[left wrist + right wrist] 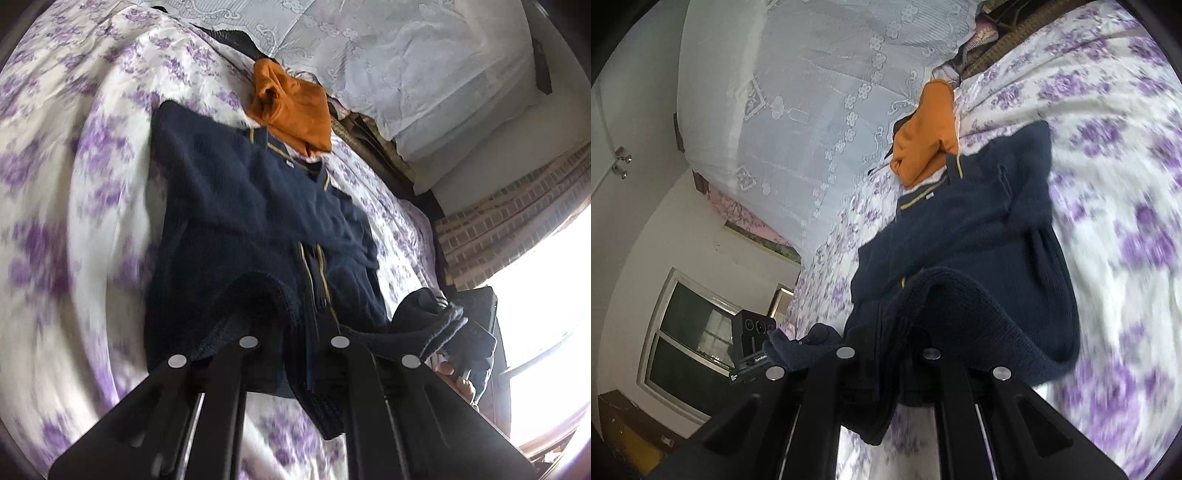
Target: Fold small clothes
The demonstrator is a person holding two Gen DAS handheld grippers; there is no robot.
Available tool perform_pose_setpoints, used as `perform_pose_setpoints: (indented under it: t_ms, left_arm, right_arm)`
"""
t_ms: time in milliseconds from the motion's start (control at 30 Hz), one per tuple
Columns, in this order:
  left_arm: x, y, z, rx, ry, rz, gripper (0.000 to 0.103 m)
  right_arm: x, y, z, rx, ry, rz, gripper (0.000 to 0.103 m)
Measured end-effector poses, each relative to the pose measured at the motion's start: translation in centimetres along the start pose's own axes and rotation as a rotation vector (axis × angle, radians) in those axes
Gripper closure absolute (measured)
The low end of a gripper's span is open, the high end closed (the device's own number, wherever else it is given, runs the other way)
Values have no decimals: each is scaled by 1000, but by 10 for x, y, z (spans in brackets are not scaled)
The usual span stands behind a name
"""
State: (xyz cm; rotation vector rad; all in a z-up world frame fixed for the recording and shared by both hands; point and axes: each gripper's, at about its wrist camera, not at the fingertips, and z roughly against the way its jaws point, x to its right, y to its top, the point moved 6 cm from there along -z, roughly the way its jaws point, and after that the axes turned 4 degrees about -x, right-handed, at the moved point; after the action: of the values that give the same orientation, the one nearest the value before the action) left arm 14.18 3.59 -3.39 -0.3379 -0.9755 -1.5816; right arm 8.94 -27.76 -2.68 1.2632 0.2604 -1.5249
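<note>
On bedspread [66,184]: two garments, one navy sweater [229,206], one orange [295,107].

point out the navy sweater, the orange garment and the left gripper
navy sweater [236,206]: left wrist view, on its chest panel
orange garment [295,107]: left wrist view, on its middle fold
left gripper [310,314]: left wrist view, between its fingertips, shut on the sweater hem

Navy sweater [236,206] folds hide both hand-held gripper tips (left [295,325], right [890,332]); floral bedsheet [55,221] edges blur

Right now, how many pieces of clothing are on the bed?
2. A navy sweater lies spread on the floral bedspread, its near hem lifted; an orange garment sits crumpled beyond its collar. Others may be hidden.
</note>
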Motion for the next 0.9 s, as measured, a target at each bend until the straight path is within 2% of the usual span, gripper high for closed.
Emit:
perform_pose_setpoints:
  t_ms: [500,900]
  left_arm:
    - [-19,80,-35,1,-2,37,96]
    - [-51,120,-60,-6,33,89,95]
  right_arm:
    - [32,70,-45,24,-4,-69,96]
    - [64,112,-75,34,-35,-116,96]
